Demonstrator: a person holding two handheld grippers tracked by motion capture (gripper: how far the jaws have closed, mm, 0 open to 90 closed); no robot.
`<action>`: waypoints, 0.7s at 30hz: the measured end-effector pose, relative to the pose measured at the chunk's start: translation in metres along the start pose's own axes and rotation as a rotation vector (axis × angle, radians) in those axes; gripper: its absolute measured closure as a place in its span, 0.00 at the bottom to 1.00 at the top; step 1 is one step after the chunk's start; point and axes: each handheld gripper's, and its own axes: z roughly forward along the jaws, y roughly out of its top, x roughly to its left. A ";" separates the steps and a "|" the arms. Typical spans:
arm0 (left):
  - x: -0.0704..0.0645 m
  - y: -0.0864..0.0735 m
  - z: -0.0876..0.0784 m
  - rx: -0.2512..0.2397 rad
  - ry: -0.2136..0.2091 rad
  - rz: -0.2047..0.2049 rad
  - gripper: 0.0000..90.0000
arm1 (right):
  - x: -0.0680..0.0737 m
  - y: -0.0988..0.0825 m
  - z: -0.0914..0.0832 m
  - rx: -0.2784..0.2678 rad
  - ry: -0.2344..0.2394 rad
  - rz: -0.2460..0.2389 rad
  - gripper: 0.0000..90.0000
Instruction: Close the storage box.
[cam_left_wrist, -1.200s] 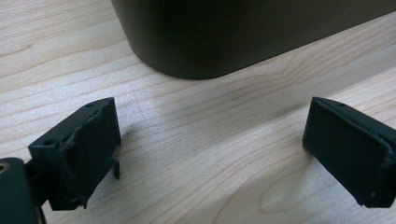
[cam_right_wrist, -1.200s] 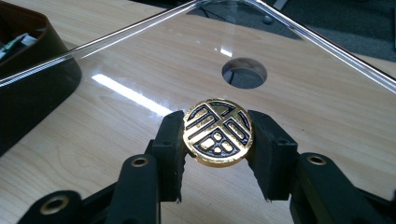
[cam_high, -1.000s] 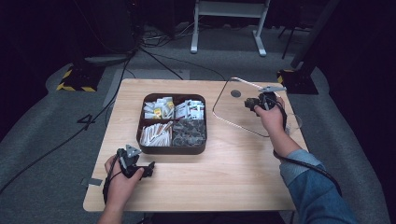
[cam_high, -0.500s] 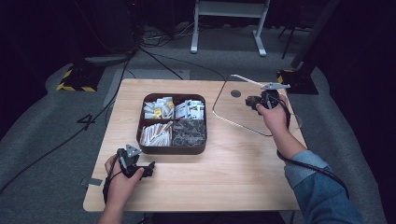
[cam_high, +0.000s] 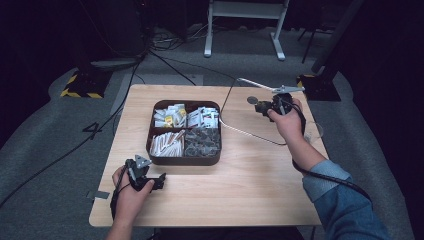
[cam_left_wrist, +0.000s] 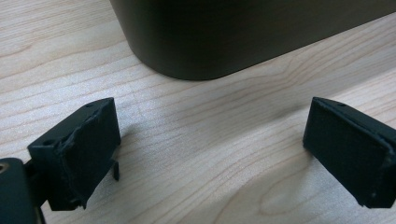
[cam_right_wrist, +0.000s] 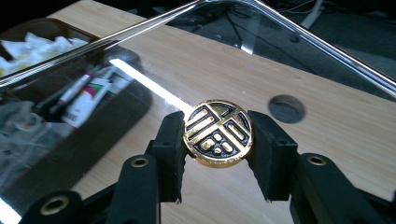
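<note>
The pale wooden rectangular surface (cam_high: 250, 185) is seen beneath both claws, its grain running under the left claw (cam_left_wrist: 210, 144) in the left gripper view. A dark brown rounded-square compartment tray (cam_high: 185, 160) is set just ahead of the left claw, its rounded corner wall (cam_left_wrist: 196, 46) standing close beyond the jaw tips; from the right claw (cam_high: 274, 105) it lies to the side and lower, across a stretch of bare wood. Four compartments are seen in it from the high view, filled with pale packets, stick-shaped sachets and grey wrapped items; which sort lies in which compartment cannot be told exactly. A clear glass lid with a bright metal rim (cam_right_wrist: 140, 32) is held tilted above the surface by the right claw, one edge raised towards the far side of the surface, and the tray's contents are seen through the pane in the right gripper view. The lid is gripped by its round gold-and-black ornamental knob (cam_right_wrist: 218, 133), which is clamped between the two black pads of the right claw (cam_right_wrist: 217, 140), one pad pressed on each side. A small round shadow or spot (cam_right_wrist: 286, 108) is seen on the wood just beyond the knob. The left claw (cam_high: 145, 176) is rested low on the surface near the tray's near corner, its jaws spread wide with nothing between them, only bare wood.
</note>
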 end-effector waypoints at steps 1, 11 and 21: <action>0.000 0.000 0.000 0.000 0.000 0.000 0.05 | 0.004 0.002 0.002 0.000 0.009 -0.002 0.66; -0.001 0.000 0.000 0.000 0.005 -0.006 0.05 | 0.046 0.023 0.017 -0.008 0.097 -0.055 0.66; -0.002 0.000 0.000 -0.001 0.003 -0.005 0.05 | 0.078 0.033 0.031 0.005 0.142 -0.089 0.66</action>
